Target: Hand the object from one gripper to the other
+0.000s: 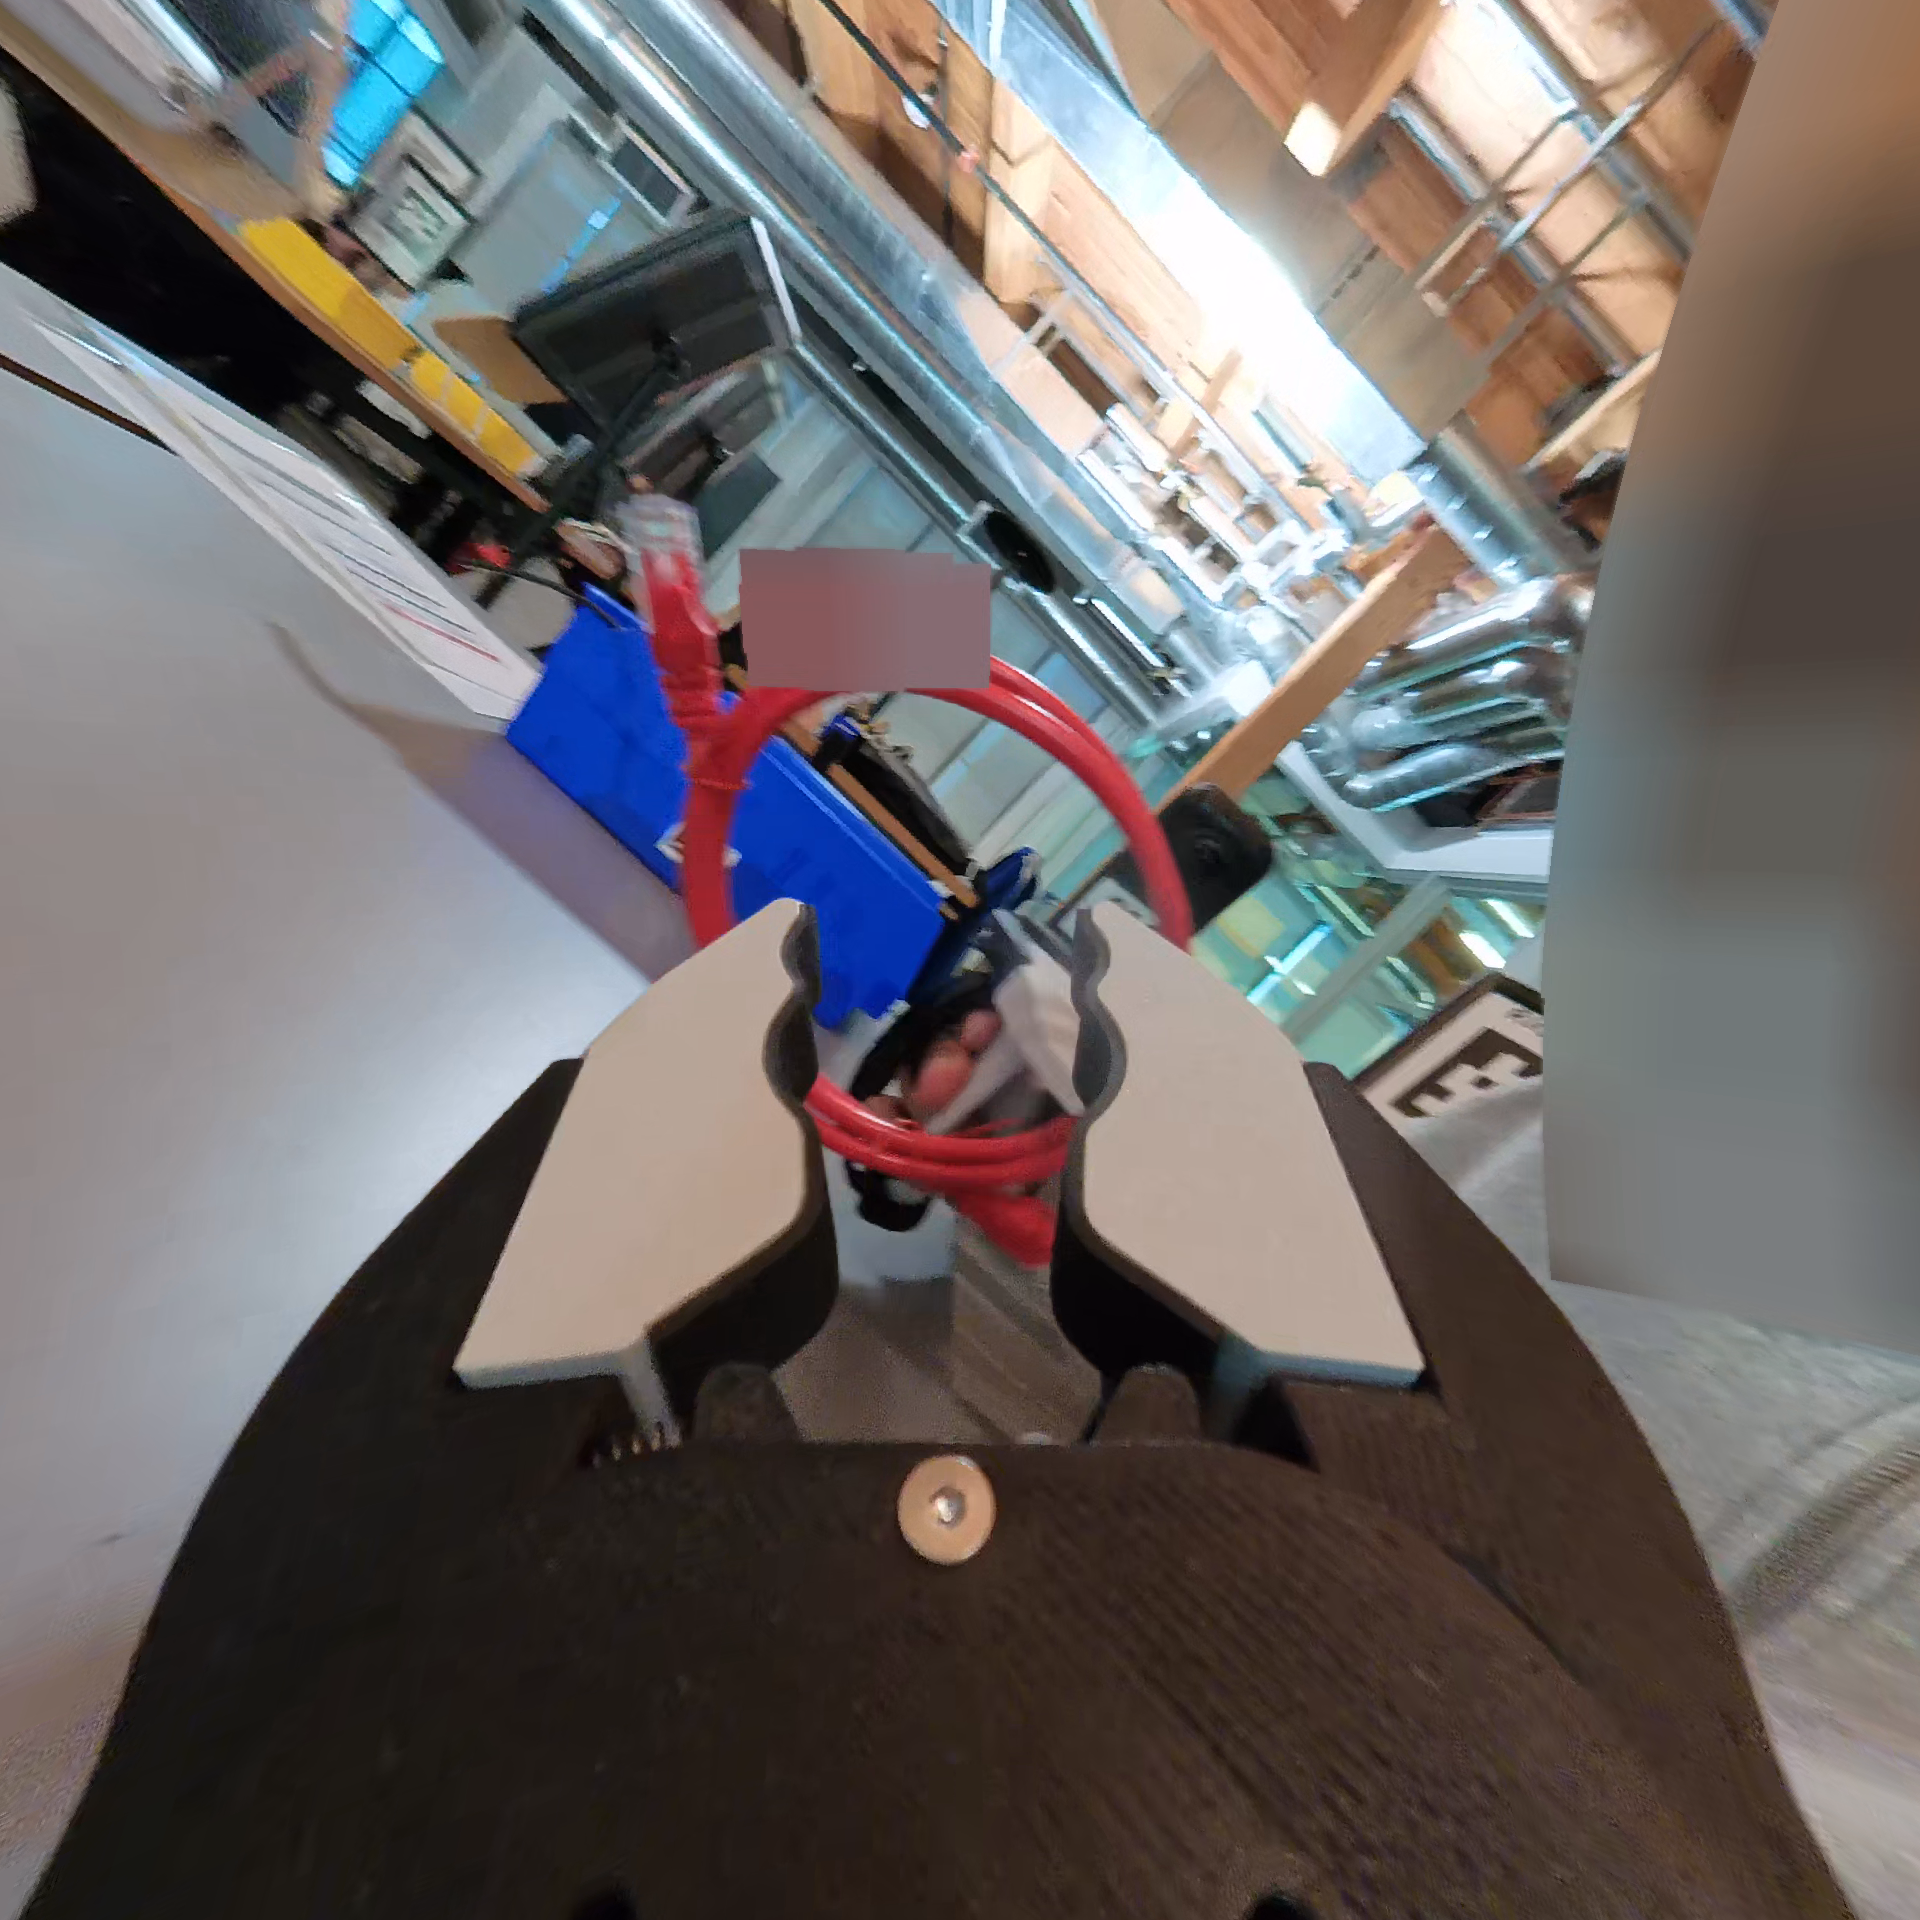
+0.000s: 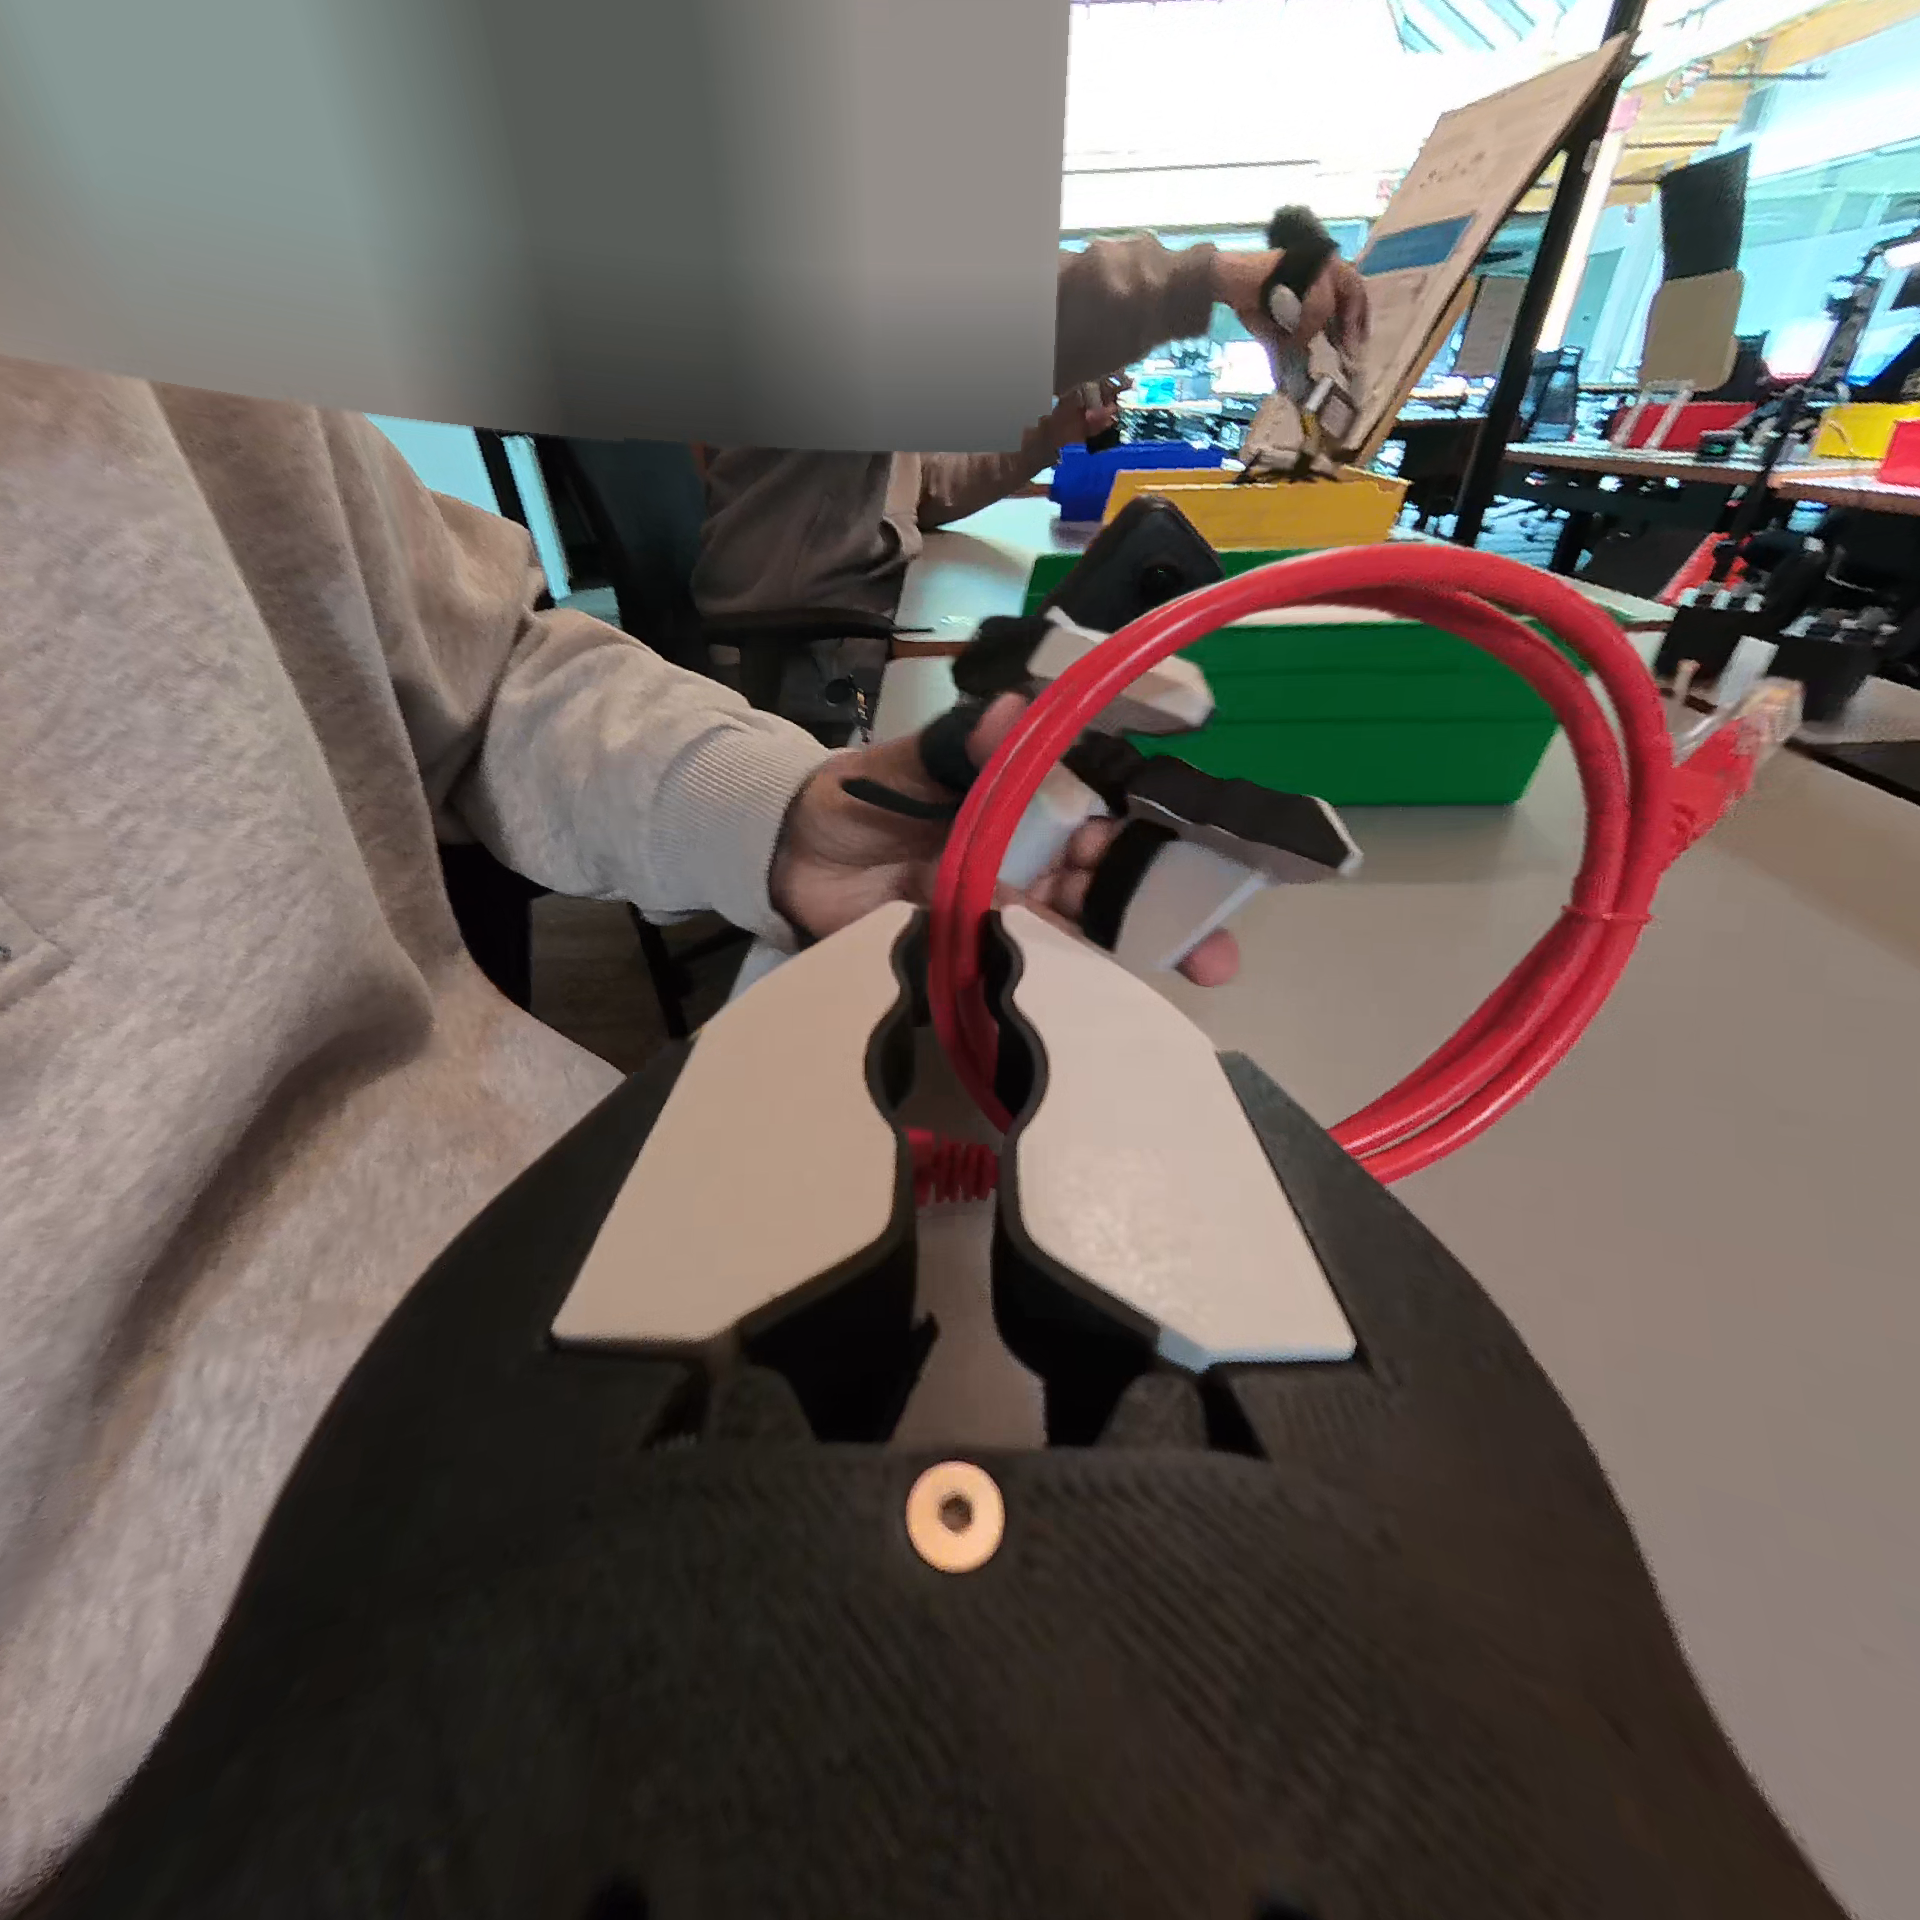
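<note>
A coiled red network cable with a clear plug hangs in the air above the table. My right gripper is shut on the coil's near arc. My left gripper, held in a hand, is open just behind the coil. In the left wrist view the left gripper is open, with a stretch of the red cable lying between its fingers and not pinched. The coil's loop rises beyond the fingertips. A white finger of the right gripper shows behind it.
A pale table lies below. A green bin and a yellow bin stand behind the coil, and a blue bin shows in the left wrist view. A beige sleeve is at left. Another person's hand works over the yellow bin. Some 7 centimeters of space lies between my two pairs of fingers.
</note>
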`<action>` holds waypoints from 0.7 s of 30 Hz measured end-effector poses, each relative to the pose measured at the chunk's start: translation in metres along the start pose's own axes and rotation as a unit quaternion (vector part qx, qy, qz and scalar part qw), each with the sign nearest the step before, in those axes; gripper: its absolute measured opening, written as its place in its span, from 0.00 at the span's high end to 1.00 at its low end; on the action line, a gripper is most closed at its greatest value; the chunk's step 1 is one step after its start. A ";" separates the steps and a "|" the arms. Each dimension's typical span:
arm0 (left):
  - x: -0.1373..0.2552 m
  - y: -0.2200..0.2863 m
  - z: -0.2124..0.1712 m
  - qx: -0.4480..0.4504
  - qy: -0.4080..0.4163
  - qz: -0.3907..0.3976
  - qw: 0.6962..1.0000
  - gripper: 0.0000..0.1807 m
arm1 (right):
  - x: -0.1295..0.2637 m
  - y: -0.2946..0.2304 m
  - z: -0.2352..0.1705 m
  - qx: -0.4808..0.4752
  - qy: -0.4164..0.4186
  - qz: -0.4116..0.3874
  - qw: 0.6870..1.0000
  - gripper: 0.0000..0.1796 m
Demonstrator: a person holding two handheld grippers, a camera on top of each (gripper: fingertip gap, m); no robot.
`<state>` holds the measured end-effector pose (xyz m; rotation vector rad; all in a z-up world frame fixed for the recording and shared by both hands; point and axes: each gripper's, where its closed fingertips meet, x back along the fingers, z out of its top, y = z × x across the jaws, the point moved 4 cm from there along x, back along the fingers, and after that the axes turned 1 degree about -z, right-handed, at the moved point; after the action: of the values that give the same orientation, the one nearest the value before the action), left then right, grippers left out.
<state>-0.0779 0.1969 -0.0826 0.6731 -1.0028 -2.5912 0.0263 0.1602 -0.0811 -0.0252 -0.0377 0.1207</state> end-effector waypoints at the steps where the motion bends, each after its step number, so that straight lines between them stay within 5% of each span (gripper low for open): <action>1: 0.002 -0.004 0.002 -0.012 0.003 0.019 1.000 0.74 | -0.001 -0.003 0.002 -0.005 0.007 0.011 1.000 0.94; 12: 0.005 -0.020 -0.003 -0.109 -0.054 0.126 0.985 0.69 | -0.012 -0.031 0.005 -0.060 0.034 0.114 0.991 0.94; 17: 0.005 -0.012 -0.003 -0.125 -0.064 0.104 0.985 0.87 | -0.016 -0.037 0.001 -0.062 0.024 0.128 0.990 0.94; 21: 0.004 -0.006 0.000 -0.140 -0.062 0.096 0.984 0.90 | -0.017 -0.038 0.000 -0.058 0.023 0.132 0.989 0.94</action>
<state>-0.0822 0.1998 -0.0883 0.3305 -0.6777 -2.5571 0.0139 0.1209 -0.0812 -0.1501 0.0050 0.3820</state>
